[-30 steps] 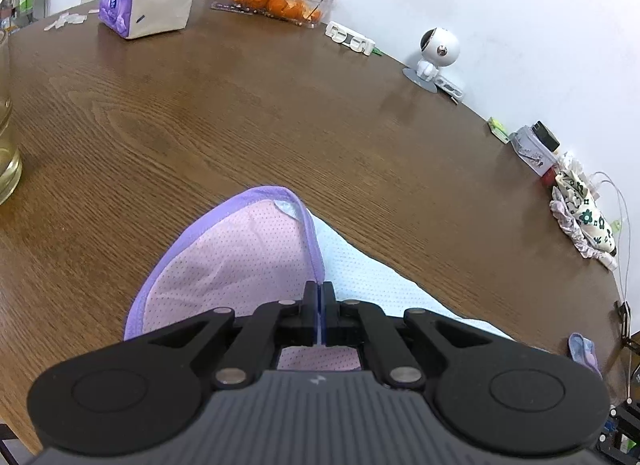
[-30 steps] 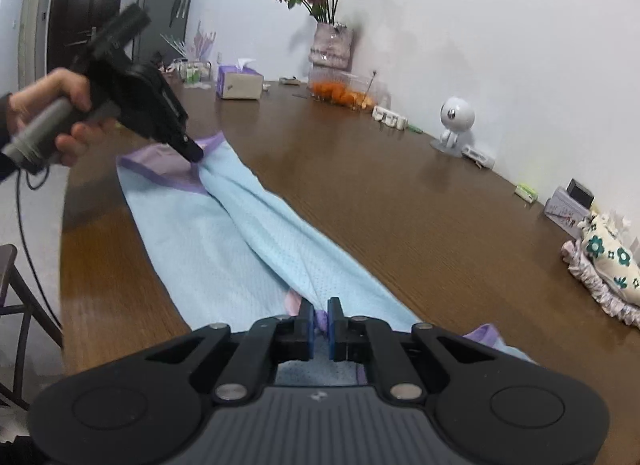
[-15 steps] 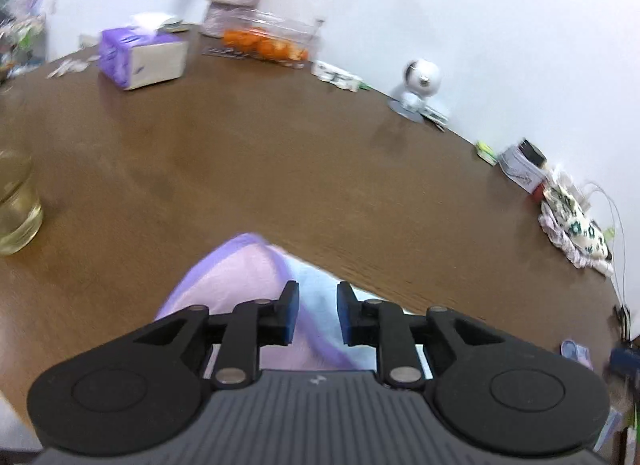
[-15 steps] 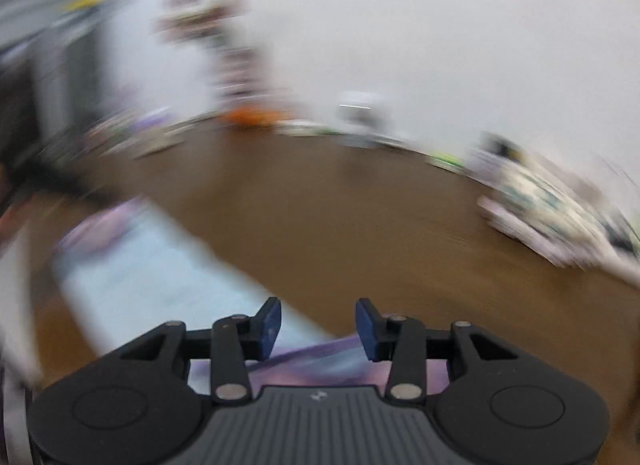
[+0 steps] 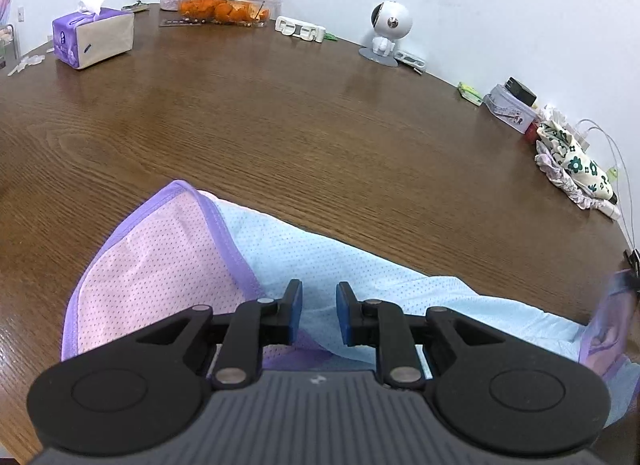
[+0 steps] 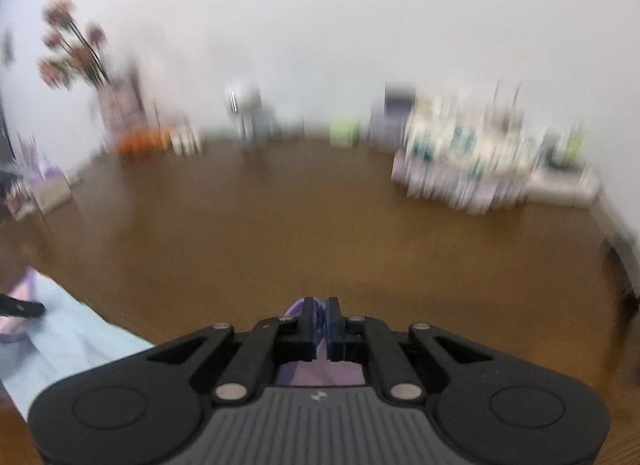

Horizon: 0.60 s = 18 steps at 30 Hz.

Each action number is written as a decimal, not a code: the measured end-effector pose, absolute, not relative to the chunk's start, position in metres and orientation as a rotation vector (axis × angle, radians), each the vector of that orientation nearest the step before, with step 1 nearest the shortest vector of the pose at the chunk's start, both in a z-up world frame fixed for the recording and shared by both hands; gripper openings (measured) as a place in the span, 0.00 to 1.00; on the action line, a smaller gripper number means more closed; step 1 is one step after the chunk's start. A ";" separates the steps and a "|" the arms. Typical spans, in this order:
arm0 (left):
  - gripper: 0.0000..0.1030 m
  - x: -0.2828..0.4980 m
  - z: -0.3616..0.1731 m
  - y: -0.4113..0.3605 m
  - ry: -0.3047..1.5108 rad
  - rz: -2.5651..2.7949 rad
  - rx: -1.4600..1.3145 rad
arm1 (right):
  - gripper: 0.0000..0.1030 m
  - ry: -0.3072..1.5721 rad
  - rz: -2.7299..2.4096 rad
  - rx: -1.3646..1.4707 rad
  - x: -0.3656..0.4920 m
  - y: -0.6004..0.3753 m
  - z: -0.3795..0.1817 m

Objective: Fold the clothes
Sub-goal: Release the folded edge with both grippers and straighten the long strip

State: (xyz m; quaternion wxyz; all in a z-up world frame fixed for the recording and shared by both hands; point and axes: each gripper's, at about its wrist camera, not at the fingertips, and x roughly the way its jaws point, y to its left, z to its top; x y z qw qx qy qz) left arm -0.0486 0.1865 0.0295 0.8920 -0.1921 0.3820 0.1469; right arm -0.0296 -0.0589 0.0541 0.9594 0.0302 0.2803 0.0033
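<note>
Even, soft indoor light fills both views, with only faint shadows and a mild sheen on the table (image 5: pixel 280 113). The left wrist view is sharp, though fisheye bending curves the table's edge and darkens the corners. The right wrist view is heavily motion-blurred, its background objects smeared.

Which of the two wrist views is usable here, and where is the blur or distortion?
Left wrist view: sharp, with fisheye bending of the table edge; the open left claw and garment are crisp. Right wrist view: heavy motion blur smears the wall-side clutter and flowers; only the right claw, closed on purple fabric, stays sharp.
</note>
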 end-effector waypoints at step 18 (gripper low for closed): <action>0.24 -0.061 0.061 0.144 0.726 0.248 -0.296 | 0.22 0.499 0.017 0.001 -0.155 -0.051 0.044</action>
